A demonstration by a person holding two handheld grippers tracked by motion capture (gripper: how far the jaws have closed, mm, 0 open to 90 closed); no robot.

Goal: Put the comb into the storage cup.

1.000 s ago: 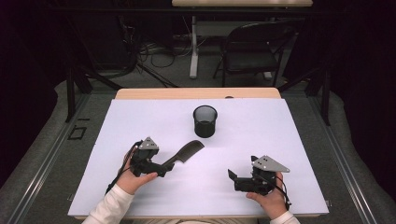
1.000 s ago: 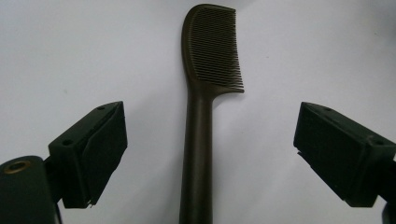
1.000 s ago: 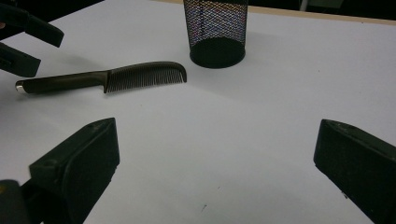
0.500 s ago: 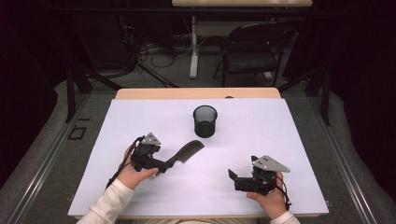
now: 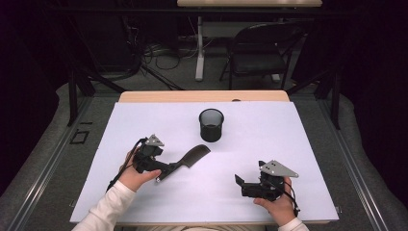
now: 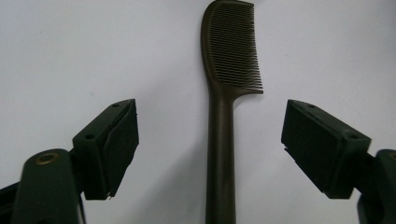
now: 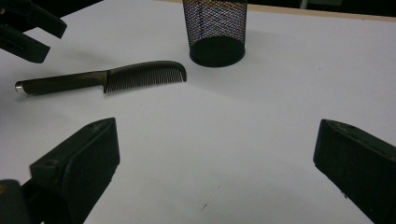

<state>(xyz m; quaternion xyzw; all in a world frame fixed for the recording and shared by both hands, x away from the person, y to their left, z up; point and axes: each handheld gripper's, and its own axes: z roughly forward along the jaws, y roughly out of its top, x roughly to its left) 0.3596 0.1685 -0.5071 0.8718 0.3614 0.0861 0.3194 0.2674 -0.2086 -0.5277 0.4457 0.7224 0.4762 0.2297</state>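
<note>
While the comb (image 6: 223,140) lies flat on the white counter (image 5: 298,144), near and left of the black mesh cup (image 5: 211,124), your pick-up is only begun. It is dark brown and slim, with fine teeth and a metal-tipped handle. Your left gripper (image 6: 210,144) straddles that handle, jaws wide but just closing in, pads not yet touching. Your right gripper (image 5: 240,182) waits near and right, jaws wide and empty. Grasping and lifting remain.
</note>
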